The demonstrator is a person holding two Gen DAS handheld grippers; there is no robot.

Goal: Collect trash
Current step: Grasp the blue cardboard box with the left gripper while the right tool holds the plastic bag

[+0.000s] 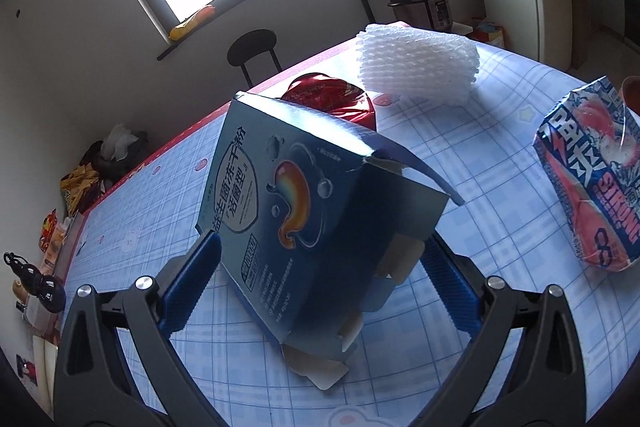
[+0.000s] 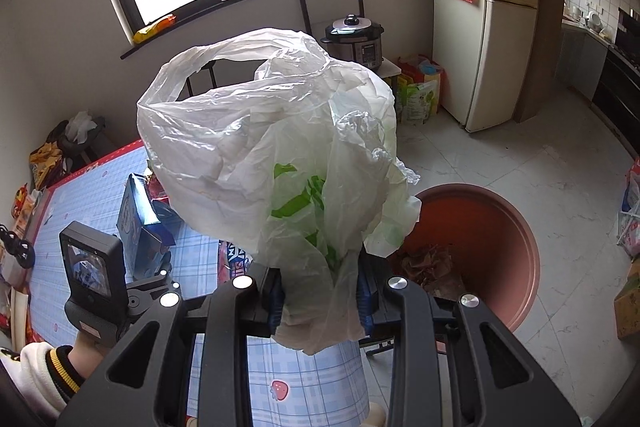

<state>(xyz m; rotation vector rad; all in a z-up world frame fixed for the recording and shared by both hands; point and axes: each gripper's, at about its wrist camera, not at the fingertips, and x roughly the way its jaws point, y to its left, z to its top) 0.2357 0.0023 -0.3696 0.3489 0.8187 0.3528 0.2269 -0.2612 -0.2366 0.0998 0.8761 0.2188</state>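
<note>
My left gripper [image 1: 320, 255]: its jaws stand wide apart on both sides of the blue box [image 1: 316, 195]. The blue pads are beside the box walls, but I cannot tell whether they press on them. I see it as open, with the box between the fingers.
Blue box: it stands tilted on the table [image 1: 500, 115], with its torn bottom flaps open toward my camera. In the right wrist view the same box [image 2: 138, 223] is seen on the table, to the left of the bag.
My right gripper [image 2: 320, 303]: its jaws are closed on the neck of the white plastic bag [image 2: 272, 147]. The bag bulges above the fingers and has green print on it.
Basin [image 2: 496, 251]: a brown-red round basin stands on the floor beside the table edge, below and to the right of the bag. Some brown crumpled trash lies in it.
Other trash on the table: a white foam net [image 1: 416, 63] at the far side, a red foil wrapper [image 1: 332, 99] just behind the box, and a pink and blue package [image 1: 592, 179] at the right.
My left hand [image 2: 86, 343]: it shows in the right wrist view, with a white sleeve [image 2: 32, 375], holding the handle of the left gripper.
</note>
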